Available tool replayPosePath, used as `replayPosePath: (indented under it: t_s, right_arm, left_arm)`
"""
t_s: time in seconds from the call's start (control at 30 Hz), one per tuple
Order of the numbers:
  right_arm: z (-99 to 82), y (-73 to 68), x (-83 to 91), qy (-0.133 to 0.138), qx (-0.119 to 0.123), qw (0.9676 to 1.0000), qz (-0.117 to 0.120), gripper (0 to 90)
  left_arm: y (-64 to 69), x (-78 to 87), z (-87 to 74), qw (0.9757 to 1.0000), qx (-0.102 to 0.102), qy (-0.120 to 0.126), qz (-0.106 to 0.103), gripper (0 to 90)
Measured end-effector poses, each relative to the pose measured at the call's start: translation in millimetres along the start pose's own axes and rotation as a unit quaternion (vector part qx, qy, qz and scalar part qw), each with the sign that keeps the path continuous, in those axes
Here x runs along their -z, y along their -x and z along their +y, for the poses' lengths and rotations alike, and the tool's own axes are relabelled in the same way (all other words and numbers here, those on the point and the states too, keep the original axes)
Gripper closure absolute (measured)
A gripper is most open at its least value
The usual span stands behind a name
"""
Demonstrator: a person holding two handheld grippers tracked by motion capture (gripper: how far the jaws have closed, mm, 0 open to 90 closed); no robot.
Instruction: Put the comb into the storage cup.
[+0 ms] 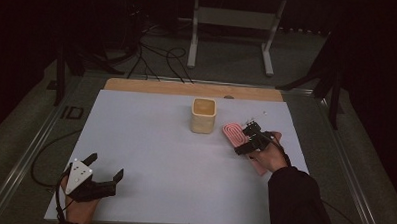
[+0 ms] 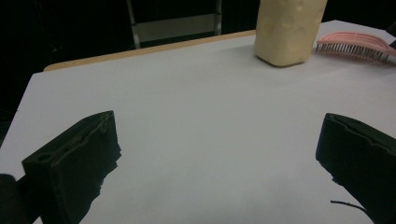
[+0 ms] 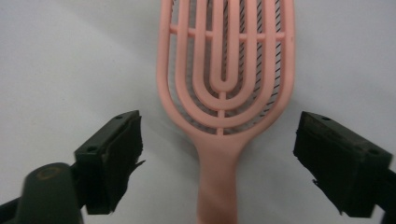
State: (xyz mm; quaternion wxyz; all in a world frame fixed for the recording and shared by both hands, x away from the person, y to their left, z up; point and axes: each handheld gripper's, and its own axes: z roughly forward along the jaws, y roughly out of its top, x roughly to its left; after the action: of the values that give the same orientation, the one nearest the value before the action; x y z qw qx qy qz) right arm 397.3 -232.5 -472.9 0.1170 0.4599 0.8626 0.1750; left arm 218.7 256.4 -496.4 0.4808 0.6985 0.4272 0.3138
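No lettering, label, brand mark, number or sign is showing legibly anywhere in these views. The pale yellow, square-sided plastic cup [image 1: 203, 115] is presenting a blank face, the pink vented plastic hairbrush [image 3: 224, 84] is bearing no readable mark on its ribs or handle, and the white table top [image 1: 155, 155] is lying plain and unprinted.

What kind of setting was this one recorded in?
Probably a lab or recording studio rather than a home: a white table on a metal-railed platform, loose cables on the floor, a bare equipment stand and dark surroundings behind.
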Motion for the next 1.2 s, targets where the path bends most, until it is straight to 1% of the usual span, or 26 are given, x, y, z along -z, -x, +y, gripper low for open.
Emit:
replayPosePath:
  t_s: [0.07,0.17,0.23,0.27,0.3,0.4,0.43,0.47,0.5,0.53,0.67,0.7,0.8,0.83,0.87,0.93,1.07,1.2]
  right_arm:
    - [0.0,1.1,-3.1,-0.012,-0.001,0.9999,-0.002,20.4]
    - [0.4,1.7,-6.5,-0.017,-0.003,0.9998,-0.005,22.9]
    - [0.8,1.5,-8.5,-0.026,-0.002,0.9996,-0.009,24.0]
    - [1.0,0.5,-9.8,-0.029,-0.006,0.9995,-0.01,24.8]
    - [1.0,1.0,-10.9,-0.032,-0.004,0.9994,-0.011,25.4]
    - [1.1,1.3,-13.3,-0.038,-0.008,0.9991,-0.014,27.7]
    - [1.1,1.4,-15.3,-0.044,-0.012,0.9989,-0.015,30.4]
    - [1.1,1.4,-15.3,-0.044,-0.012,0.9989,-0.015,30.4]
    - [0.9,1.9,-16.9,-0.048,-0.016,0.9987,-0.011,34.7]
    - [0.9,2.2,-17.5,-0.048,-0.017,0.9987,-0.007,36.7]
    - [1.0,2.1,-19.0,-0.055,-0.022,0.9982,0.003,40.2]
    - [0.7,2.5,-20.3,-0.058,-0.024,0.998,0.008,44.7]
    - [0.3,2.3,-21.5,-0.062,-0.028,0.9976,0.008,46.6]
    - [-0.3,2.5,-22.9,-0.063,-0.035,0.9973,0.01,48.7]
    - [-0.5,2.3,-23.1,-0.064,-0.036,0.9972,0.01,49.7]
    - [-0.4,1.6,-22.9,-0.066,-0.032,0.9973,0.008,51.4]
    - [-0.3,1.2,-21.6,-0.071,-0.027,0.9971,0.01,59.9]
    - [-1.4,2.5,-21.4,-0.068,-0.03,0.9972,0.008,63.2]
  left_arm:
    - [-0.1,-0.1,-0.2,1.0,0.0,-0.001,0.0,0.0]
    - [0.1,0.0,-0.2,1.0,0.0,0.0,0.0,0.0]
    - [0.1,0.0,-0.3,1.0,-0.001,0.0,0.0,0.0]
    - [0.1,0.0,-0.3,1.0,-0.001,0.0,0.0,0.0]
    - [0.2,0.1,-0.3,1.0,-0.001,-0.001,-0.001,0.0]
    - [0.2,0.1,-0.4,1.0,-0.001,-0.001,-0.001,0.0]
    - [0.3,0.1,-0.5,1.0,-0.001,-0.001,-0.001,0.0]
    - [0.3,0.1,-0.5,1.0,-0.001,-0.001,-0.001,0.0]
    - [0.2,0.0,-0.6,1.0,0.0,-0.001,-0.001,0.0]
    - [0.2,0.0,-0.6,1.0,0.0,-0.001,-0.001,0.0]
    - [0.5,0.1,-0.6,1.0,-0.001,-0.002,-0.001,0.0]
    - [0.7,-0.1,-0.6,1.0,-0.001,-0.002,-0.001,0.0]
    - [0.7,-0.1,-0.7,1.0,-0.002,-0.003,-0.001,0.0]
    - [0.7,-0.1,-0.7,1.0,-0.001,-0.003,-0.001,0.0]
    - [0.6,-0.2,-0.8,1.0,-0.001,-0.003,-0.002,0.0]
    - [0.6,-0.3,-0.9,1.0,-0.001,-0.003,-0.002,0.0]
    - [1.1,-0.8,-1.0,1.0,-0.002,-0.004,-0.003,0.0]
    - [1.2,-1.0,-1.2,1.0,-0.001,-0.005,-0.003,0.0]
